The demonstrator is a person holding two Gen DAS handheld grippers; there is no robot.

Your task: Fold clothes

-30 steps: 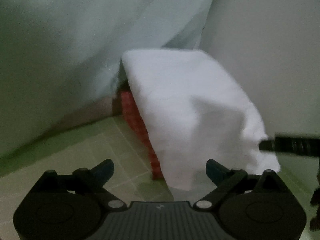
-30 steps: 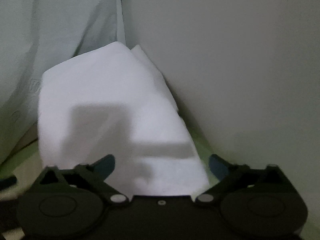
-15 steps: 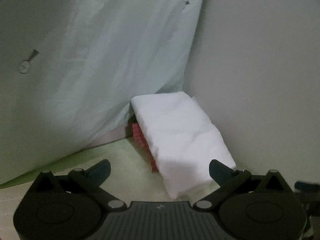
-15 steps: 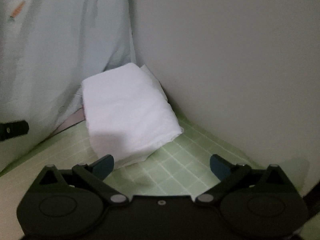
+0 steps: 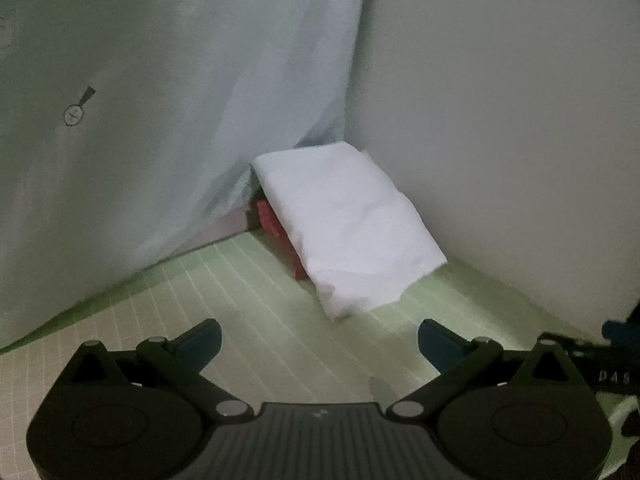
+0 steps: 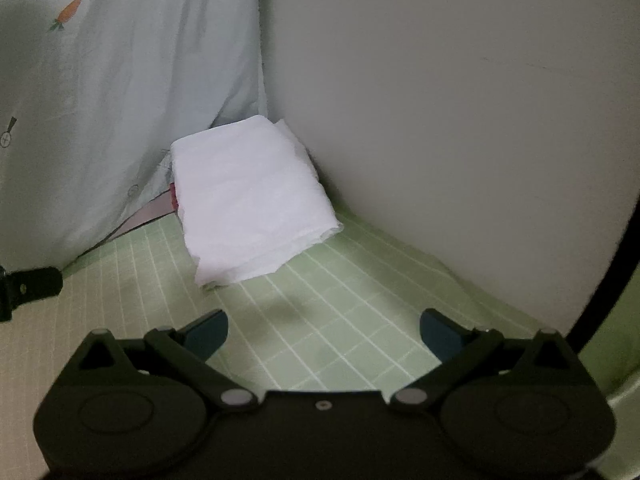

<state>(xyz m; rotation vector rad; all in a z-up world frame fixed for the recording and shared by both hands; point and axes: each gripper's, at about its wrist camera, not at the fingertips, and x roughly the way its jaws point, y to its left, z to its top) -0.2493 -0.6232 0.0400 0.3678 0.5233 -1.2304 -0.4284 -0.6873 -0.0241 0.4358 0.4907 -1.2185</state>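
A folded white cloth (image 5: 348,224) lies in the corner on the green checked sheet (image 5: 248,304), resting on top of a folded red garment (image 5: 276,228). It also shows in the right wrist view (image 6: 248,196), with a sliver of the red garment (image 6: 173,196) at its left. My left gripper (image 5: 319,342) is open and empty, well back from the cloth. My right gripper (image 6: 323,334) is open and empty, also back from it.
A pale curtain with carrot prints (image 5: 180,80) hangs on the left and a plain wall (image 5: 500,120) stands on the right, meeting behind the cloth. Part of the other gripper (image 6: 28,288) shows at the left edge of the right wrist view.
Both grippers have pulled back from the white cloth, which now looks smaller and farther away. The cloth has stayed in the corner.
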